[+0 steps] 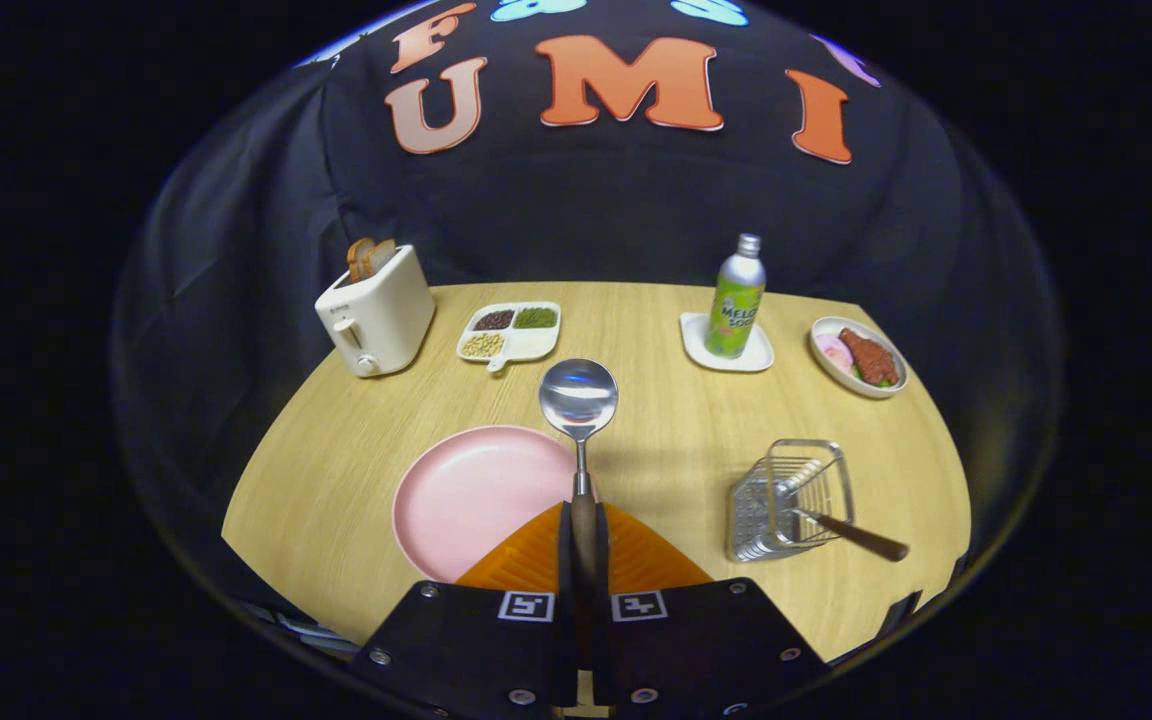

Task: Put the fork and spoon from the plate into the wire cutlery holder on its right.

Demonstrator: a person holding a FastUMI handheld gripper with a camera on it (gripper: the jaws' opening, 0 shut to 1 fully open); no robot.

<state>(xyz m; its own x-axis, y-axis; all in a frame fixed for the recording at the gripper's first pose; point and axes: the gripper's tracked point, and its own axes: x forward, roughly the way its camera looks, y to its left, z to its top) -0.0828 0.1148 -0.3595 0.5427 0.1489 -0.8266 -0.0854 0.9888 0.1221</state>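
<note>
My gripper (583, 535) is shut on the brown handle of a spoon (579, 400). The spoon's shiny bowl sticks out ahead of the fingers, lifted above the table and over the right rim of the pink plate (466, 495). The plate lies just ahead and left of the fingers with nothing on it. To the right of the plate stands the wire cutlery holder (791, 495). A fork (851, 537) sits in it, its brown handle leaning out toward the right front.
On the round wooden table (656, 420), at the back, stand a white toaster (376, 310) with bread, a divided dish (511, 332) of beans, a green bottle (736, 298) on a white coaster, and a bowl (858, 357) of food.
</note>
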